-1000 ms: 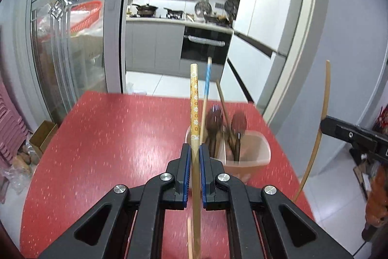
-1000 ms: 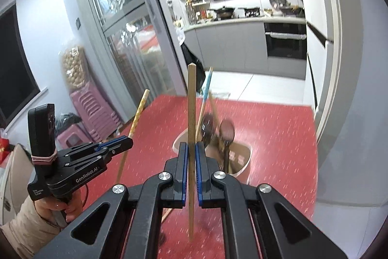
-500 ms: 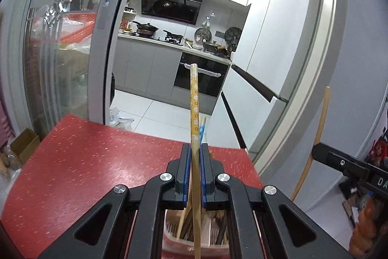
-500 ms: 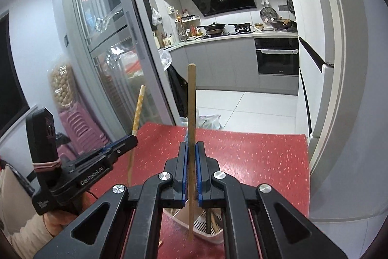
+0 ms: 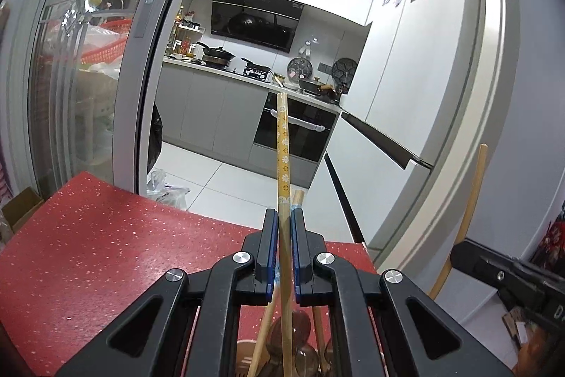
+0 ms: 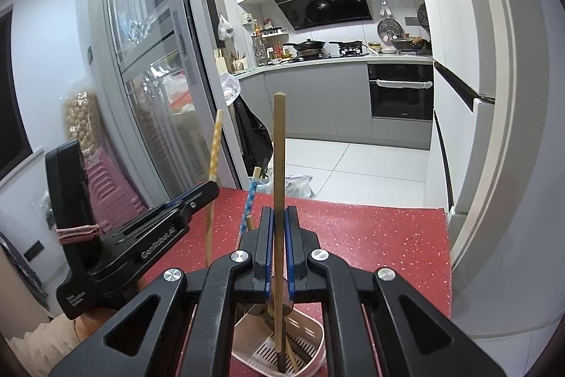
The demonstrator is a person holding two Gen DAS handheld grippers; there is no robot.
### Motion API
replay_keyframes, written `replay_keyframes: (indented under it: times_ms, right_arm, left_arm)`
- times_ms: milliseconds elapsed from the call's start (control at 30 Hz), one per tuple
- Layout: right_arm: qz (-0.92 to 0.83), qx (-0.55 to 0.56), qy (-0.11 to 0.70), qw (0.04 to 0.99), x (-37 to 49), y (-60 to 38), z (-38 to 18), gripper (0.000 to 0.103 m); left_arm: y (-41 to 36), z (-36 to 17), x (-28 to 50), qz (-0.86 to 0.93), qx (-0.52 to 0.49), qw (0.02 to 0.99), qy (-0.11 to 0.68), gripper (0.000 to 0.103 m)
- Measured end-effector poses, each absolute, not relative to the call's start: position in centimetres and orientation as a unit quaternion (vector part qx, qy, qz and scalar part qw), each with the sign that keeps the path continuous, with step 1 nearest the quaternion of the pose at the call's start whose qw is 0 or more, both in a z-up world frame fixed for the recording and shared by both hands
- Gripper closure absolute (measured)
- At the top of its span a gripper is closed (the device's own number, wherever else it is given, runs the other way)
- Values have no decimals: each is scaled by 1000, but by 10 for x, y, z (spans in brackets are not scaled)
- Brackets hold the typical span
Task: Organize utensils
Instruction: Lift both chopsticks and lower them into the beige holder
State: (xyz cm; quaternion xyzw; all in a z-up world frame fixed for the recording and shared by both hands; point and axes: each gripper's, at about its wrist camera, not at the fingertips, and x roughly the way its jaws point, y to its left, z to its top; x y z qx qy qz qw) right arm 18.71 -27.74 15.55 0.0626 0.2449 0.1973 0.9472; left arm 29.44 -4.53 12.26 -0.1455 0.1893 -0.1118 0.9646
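1. Chopsticks are the load here: the left claw [image 5: 284, 228] is clamped on a patterned chopstick [image 5: 283, 158], yellow with small flowers, held near upright with its top toward 12 o'clock.
2. The right claw [image 6: 279, 225] is clamped on a plain wooden chopstick [image 6: 279, 158], also upright; its lower end is down inside the holder [image 6: 310, 345], close to or on the slotted floor — I cannot tell which.
3. The holder sits on the red counter [image 6: 370, 235] at 6 o'clock under both claws, and already carries a blue chopstick [image 6: 249, 204] and dark wooden spoons [image 5: 293, 338].
4. Handling, as I judge it: each stick is light, stiff and thin, with a smooth finish that may slide or pivot between flat pads. A hold at mid-length, as now, keeps it from swinging; a hold near an end would let it tip.
5. Neither looks fragile, though the thin holder could shift if a stick jabs its wall.
6. Writing: "GenRobot.AI" reads on the left claw's body in the right view; two red paper ornaments hang above the hood [image 5: 257, 22], too small to read.
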Motion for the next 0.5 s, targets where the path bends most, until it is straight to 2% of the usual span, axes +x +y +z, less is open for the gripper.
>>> replay_keyframes:
  times_ms: [500]
  right_arm:
    - [199,7,247,948,187,-259,112,96]
  left_arm:
    - [-56,85,284,-99,-105,973,181,70]
